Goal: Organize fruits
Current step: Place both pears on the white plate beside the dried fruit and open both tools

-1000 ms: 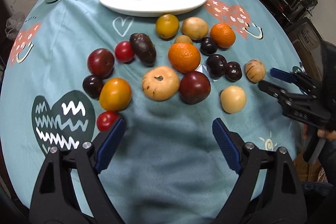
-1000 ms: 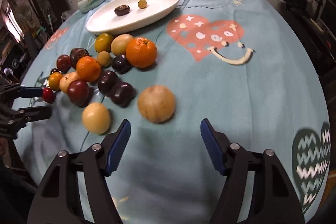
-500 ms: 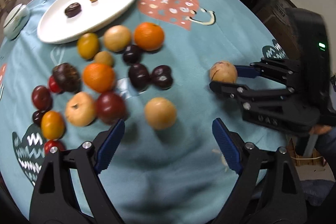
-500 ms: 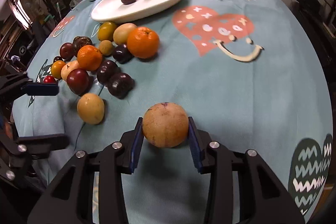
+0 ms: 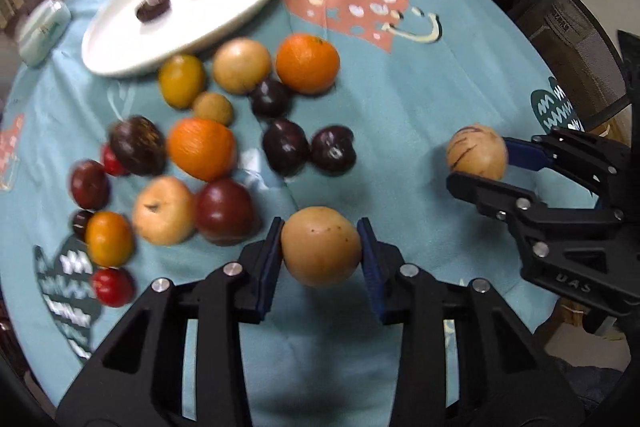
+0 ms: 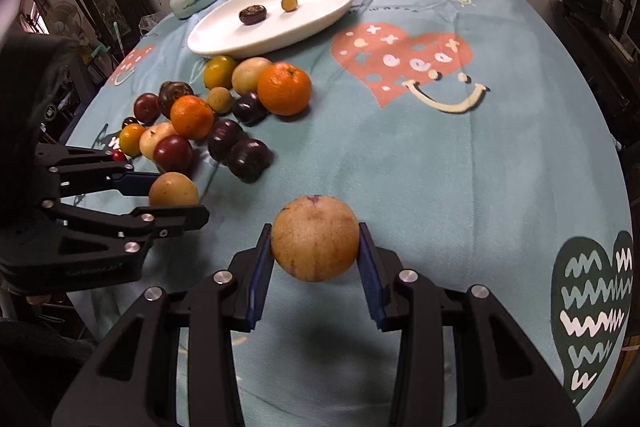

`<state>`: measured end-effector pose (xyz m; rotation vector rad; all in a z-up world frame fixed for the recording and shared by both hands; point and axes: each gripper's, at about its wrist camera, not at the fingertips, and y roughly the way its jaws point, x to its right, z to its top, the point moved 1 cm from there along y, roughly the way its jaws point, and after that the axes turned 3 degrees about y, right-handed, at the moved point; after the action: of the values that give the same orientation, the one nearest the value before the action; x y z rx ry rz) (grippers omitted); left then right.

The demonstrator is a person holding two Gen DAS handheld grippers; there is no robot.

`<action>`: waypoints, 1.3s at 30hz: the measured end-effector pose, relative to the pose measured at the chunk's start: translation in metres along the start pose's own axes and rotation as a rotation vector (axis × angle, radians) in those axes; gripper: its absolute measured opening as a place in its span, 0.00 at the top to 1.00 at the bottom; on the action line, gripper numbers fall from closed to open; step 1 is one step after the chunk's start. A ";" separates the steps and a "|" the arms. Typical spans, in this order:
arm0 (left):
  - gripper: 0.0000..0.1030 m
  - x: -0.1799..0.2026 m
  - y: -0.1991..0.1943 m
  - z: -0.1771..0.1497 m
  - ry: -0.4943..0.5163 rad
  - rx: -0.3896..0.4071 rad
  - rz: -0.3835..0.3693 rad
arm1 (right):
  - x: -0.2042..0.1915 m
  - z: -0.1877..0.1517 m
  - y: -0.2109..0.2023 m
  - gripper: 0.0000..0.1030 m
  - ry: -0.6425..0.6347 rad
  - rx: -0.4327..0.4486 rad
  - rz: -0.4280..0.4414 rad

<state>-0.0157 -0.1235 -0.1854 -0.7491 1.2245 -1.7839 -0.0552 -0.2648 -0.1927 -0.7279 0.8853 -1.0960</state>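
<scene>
White embossed letters on the right gripper (image 5: 476, 167) body seem to read "UAS", though they are small and partly blurred. The left gripper (image 5: 320, 251), whose jaws have just been closing, is clamped on a smooth tan-yellow fruit (image 5: 320, 247) with dark specks near the table's front edge. The right gripper pinches a rounder, mottled brownish-orange fruit (image 6: 315, 238) with fine reddish streaks, apart from the main fruit cluster (image 6: 224, 107) below the white oval plate (image 6: 328, 7).
</scene>
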 end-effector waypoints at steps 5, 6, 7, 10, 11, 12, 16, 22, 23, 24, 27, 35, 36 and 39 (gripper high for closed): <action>0.64 -0.018 -0.049 0.012 -0.008 0.114 0.073 | -0.024 0.028 -0.007 0.61 -0.026 0.051 0.044; 0.64 -0.023 -0.059 0.016 -0.014 0.136 0.086 | -0.030 0.036 -0.010 0.61 -0.033 0.066 0.055; 0.64 -0.028 -0.066 0.020 -0.020 0.154 0.099 | -0.035 0.043 -0.013 0.61 -0.039 0.082 0.064; 0.64 -0.049 -0.089 0.035 -0.041 0.206 0.129 | -0.053 0.071 -0.028 0.61 -0.066 0.146 0.093; 0.64 -0.054 -0.095 0.039 -0.050 0.223 0.139 | -0.059 0.081 -0.034 0.61 -0.075 0.168 0.101; 0.64 -0.061 -0.101 0.044 -0.058 0.242 0.144 | -0.065 0.090 -0.040 0.60 -0.084 0.190 0.107; 0.64 -0.079 -0.112 0.060 -0.084 0.277 0.155 | -0.080 0.119 -0.055 0.60 -0.105 0.247 0.114; 0.64 -0.098 -0.103 0.081 -0.115 0.278 0.140 | -0.085 0.145 -0.054 0.61 -0.116 0.262 0.098; 0.64 -0.101 -0.100 0.085 -0.118 0.275 0.134 | -0.084 0.148 -0.052 0.61 -0.113 0.259 0.092; 0.64 -0.102 -0.096 0.088 -0.120 0.272 0.131 | -0.083 0.150 -0.048 0.60 -0.111 0.254 0.089; 0.64 -0.108 -0.086 0.099 -0.122 0.261 0.123 | -0.080 0.155 -0.041 0.61 -0.099 0.241 0.078; 0.64 -0.126 -0.065 0.128 -0.128 0.247 0.128 | -0.068 0.181 -0.017 0.61 -0.067 0.229 0.070; 0.64 -0.129 -0.062 0.133 -0.132 0.246 0.133 | -0.067 0.186 -0.014 0.61 -0.069 0.230 0.072; 0.64 -0.138 -0.056 0.145 -0.146 0.246 0.135 | -0.067 0.200 -0.005 0.61 -0.071 0.234 0.071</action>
<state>0.1535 -0.0571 -0.0856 -0.6279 0.9178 -1.6986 0.1057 -0.1891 -0.0783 -0.5344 0.7031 -1.0826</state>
